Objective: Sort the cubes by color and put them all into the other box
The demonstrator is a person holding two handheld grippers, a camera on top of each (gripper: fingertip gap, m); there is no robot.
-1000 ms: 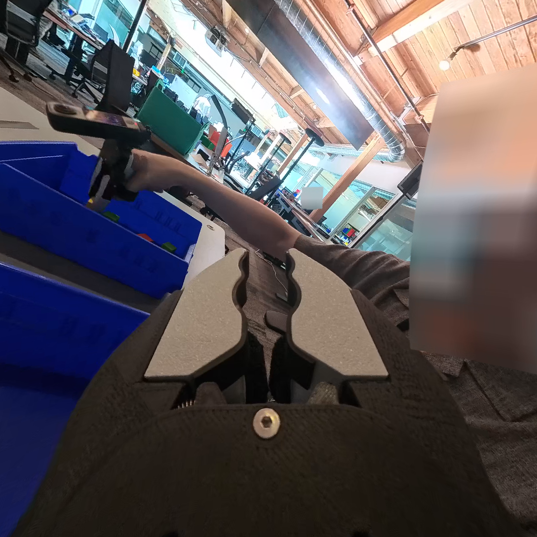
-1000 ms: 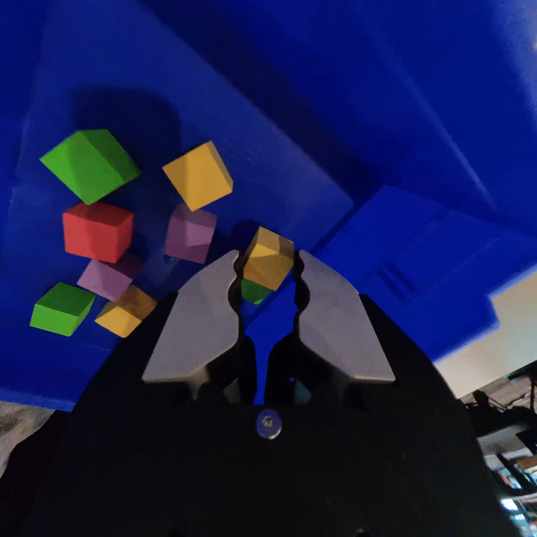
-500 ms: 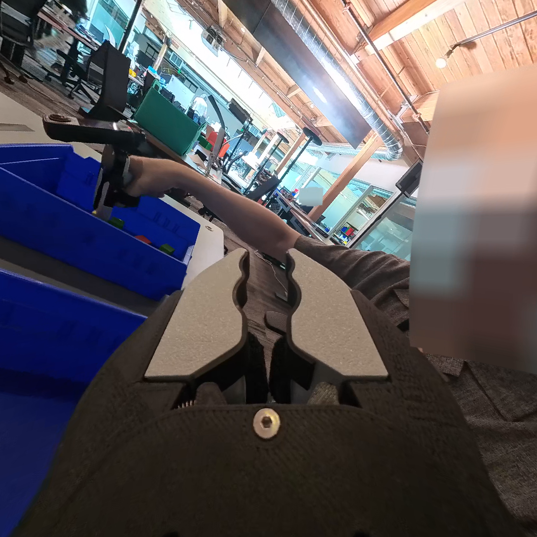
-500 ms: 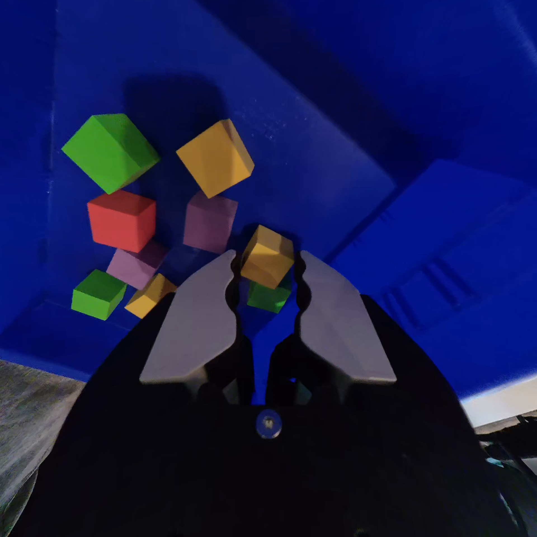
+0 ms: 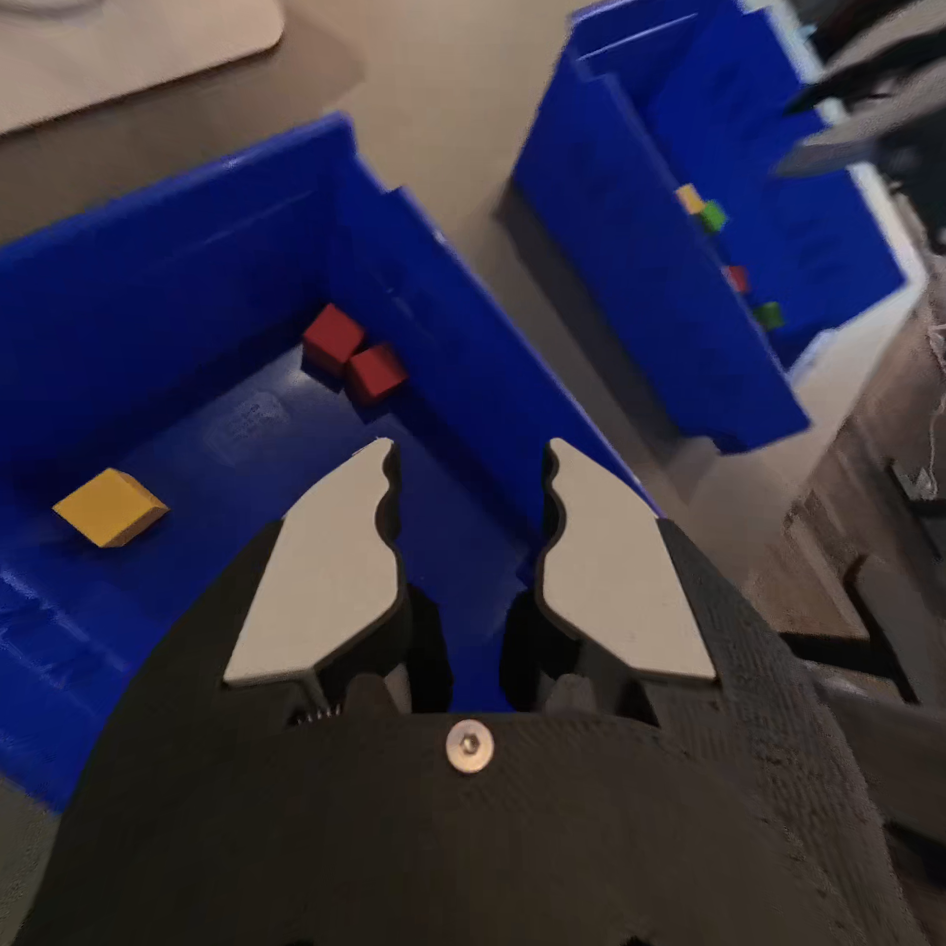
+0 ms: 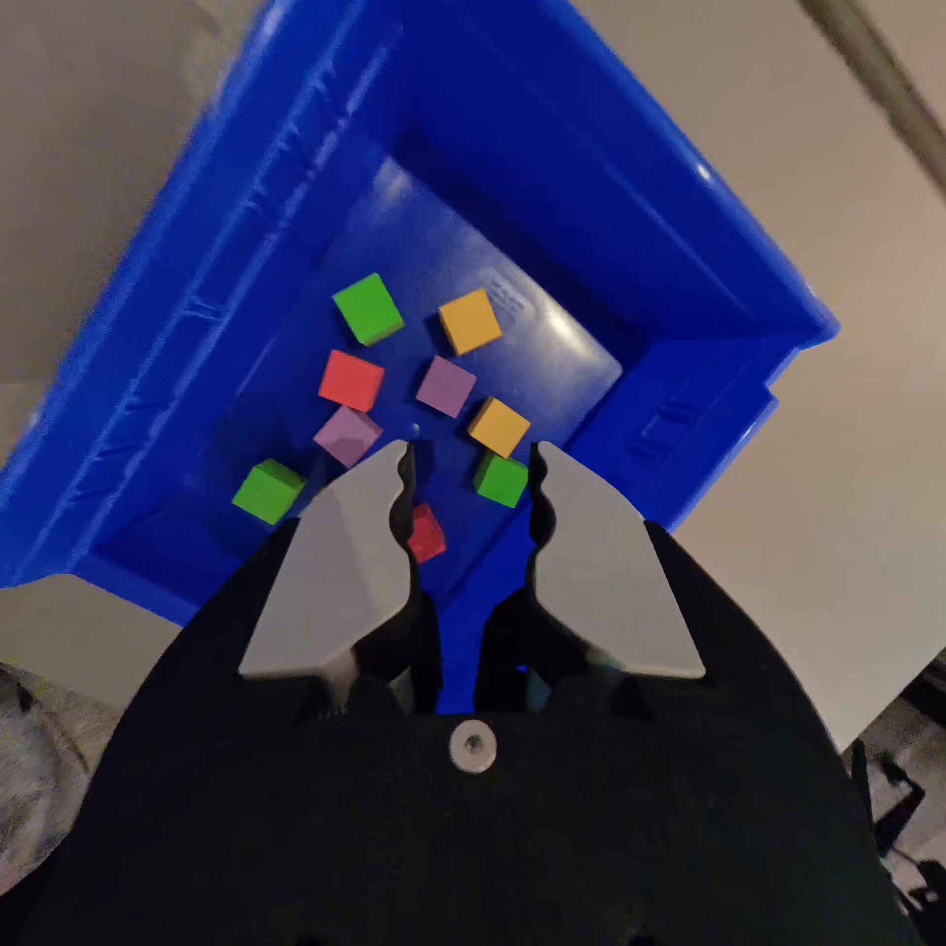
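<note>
The pale counter carries two blue bins. The left gripper, its fingers spread and holding nothing, hangs over the near bin, where two dark red cubes sit touching in the far right corner and a yellow cube lies at the left. The right gripper, fingers likewise spread and empty, hovers above the other bin, nearest a yellow cube, a green cube and a small red cube. The cubes look light, rigid and smooth-faced, probably best pinched across two opposite flat faces.
</note>
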